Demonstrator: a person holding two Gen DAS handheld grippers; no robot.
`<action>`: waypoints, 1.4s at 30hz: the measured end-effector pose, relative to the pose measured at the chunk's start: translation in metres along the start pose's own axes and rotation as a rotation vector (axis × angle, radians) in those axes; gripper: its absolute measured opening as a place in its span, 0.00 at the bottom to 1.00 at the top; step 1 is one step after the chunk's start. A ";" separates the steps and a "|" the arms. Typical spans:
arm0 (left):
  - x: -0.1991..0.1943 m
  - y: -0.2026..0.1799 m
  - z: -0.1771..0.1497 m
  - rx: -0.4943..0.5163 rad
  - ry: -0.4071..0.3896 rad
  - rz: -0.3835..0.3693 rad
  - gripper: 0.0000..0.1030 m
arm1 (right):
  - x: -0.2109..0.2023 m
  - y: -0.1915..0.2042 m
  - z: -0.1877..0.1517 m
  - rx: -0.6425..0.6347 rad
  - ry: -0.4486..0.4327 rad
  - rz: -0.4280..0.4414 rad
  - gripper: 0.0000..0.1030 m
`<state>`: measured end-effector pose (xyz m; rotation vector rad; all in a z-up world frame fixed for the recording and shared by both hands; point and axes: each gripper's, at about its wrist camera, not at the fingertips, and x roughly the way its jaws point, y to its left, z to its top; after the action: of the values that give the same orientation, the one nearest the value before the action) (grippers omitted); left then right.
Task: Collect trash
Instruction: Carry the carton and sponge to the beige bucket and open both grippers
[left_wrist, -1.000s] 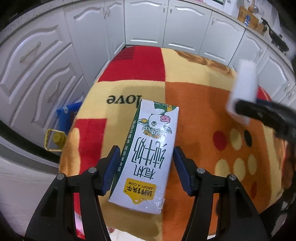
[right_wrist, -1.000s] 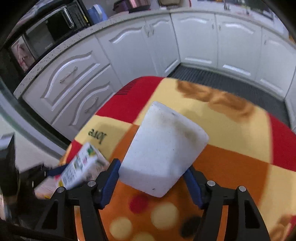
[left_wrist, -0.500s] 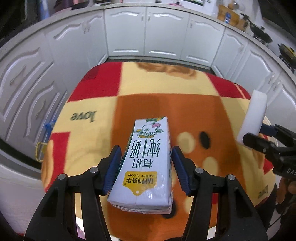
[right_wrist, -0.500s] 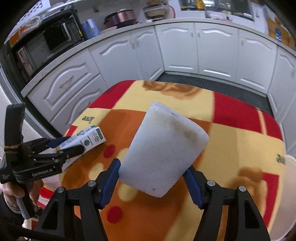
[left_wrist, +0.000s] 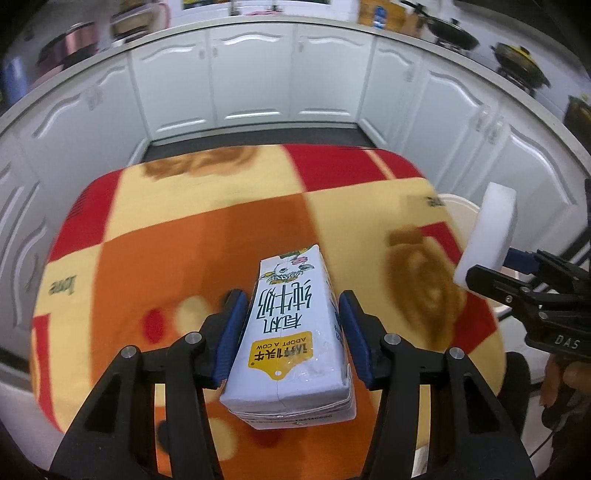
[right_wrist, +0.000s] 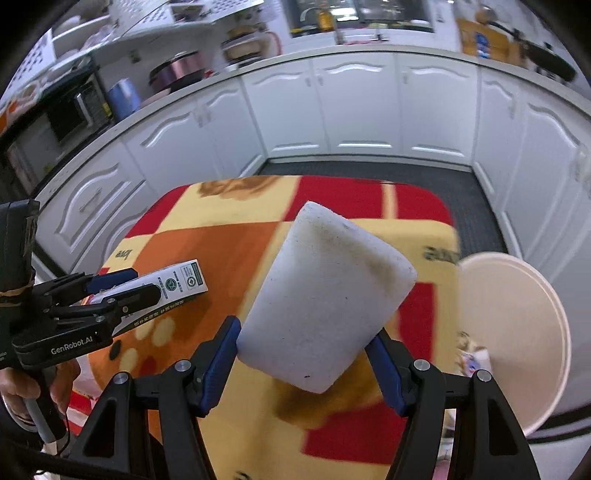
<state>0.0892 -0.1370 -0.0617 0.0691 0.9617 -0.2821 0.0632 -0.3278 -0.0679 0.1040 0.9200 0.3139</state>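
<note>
A white-cabinet kitchen curves round a table draped in a red, orange and yellow patchwork cloth, which fills the middle of both wrist views. At the bottom centre of the left wrist view, the left gripper has its blue pads on either side of a white rectangular milk carton with black lettering and a yellow label; the jaws are closing and appear to press its sides, the carton raised clear of the cloth. In the lower middle of the right wrist view, the right gripper clamps a grubby white foam block, which juts up and right between the pads. Outward from there, a round cream plastic bin sits at the right edge of that view, just beyond the table's corner, with some scraps visible inside. Both pieces of trash are airborne and neither is over the bin's mouth yet. The soft carton could buckle under a tightening squeeze and slip, or leak if not empty. The tilted block may strike the bin rim and fall outside. With both grippers near each other, they could collide.
</note>
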 end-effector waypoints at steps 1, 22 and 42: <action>0.002 -0.008 0.002 0.010 0.001 -0.013 0.49 | -0.003 -0.008 -0.002 0.013 -0.002 -0.008 0.64; 0.051 -0.155 0.057 0.117 -0.003 -0.252 0.49 | -0.032 -0.148 -0.035 0.260 -0.004 -0.184 0.64; 0.088 -0.184 0.067 0.112 0.005 -0.313 0.49 | -0.013 -0.190 -0.048 0.355 0.046 -0.268 0.69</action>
<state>0.1406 -0.3443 -0.0828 0.0212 0.9606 -0.6243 0.0596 -0.5146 -0.1293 0.2979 1.0159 -0.0989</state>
